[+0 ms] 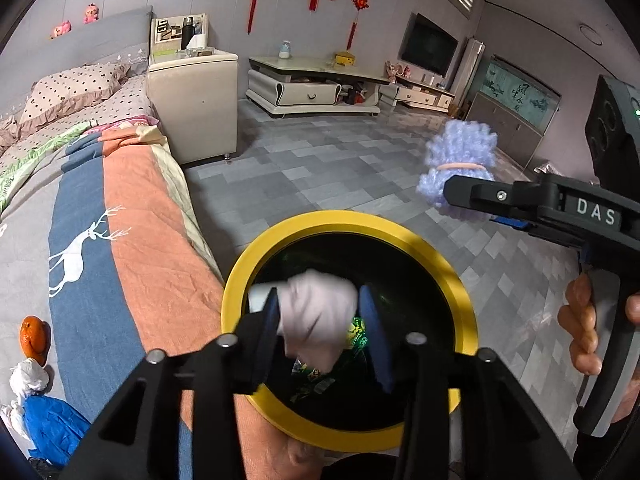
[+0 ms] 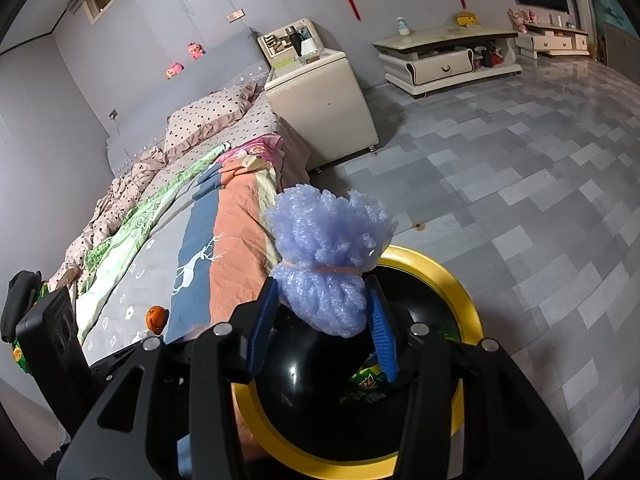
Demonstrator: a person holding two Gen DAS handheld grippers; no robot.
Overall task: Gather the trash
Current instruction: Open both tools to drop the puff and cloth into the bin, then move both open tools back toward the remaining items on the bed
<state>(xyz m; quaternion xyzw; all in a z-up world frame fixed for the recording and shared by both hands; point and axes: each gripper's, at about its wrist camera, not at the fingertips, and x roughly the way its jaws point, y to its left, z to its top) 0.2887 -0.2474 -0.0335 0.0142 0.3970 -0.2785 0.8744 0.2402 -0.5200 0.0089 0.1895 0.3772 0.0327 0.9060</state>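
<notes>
Crumpled white tissue [image 1: 318,316] sits blurred between the blue pads [image 1: 269,332] of the left gripper [image 1: 320,334], whose jaws stand apart on either side of it; whether they actually clamp the wad cannot be told from the blur. It hangs directly over the mouth of a round trash bin [image 1: 404,232] with a yellow rim and a black liner, where green printed wrappers [image 1: 316,384] already lie at the bottom. The right gripper [image 2: 322,320] is closed on a bundle of lavender foam netting [image 2: 328,264], cinched at the waist by a pinkish rubber band [image 2: 340,270], and holds it above the near edge of the same bin [image 2: 448,276]; in the left wrist view that bundle [image 1: 460,156] appears up and to the right of the bin, with the person's right hand [image 1: 582,328] wrapped around the tool's handle. The bin stands on the grey tiled floor [image 2: 520,184], just beside a bed covered by a quilt [image 1: 120,240] striped in orange, blue and grey with a white deer motif. On the quilt lie an orange fruit peel [image 1: 35,338], a white tissue wad [image 1: 28,380] and a piece of blue wrapping [image 1: 52,428]. Beyond the bed stand a cream nightstand [image 1: 196,100] and a low cream TV cabinet [image 1: 312,88].
</notes>
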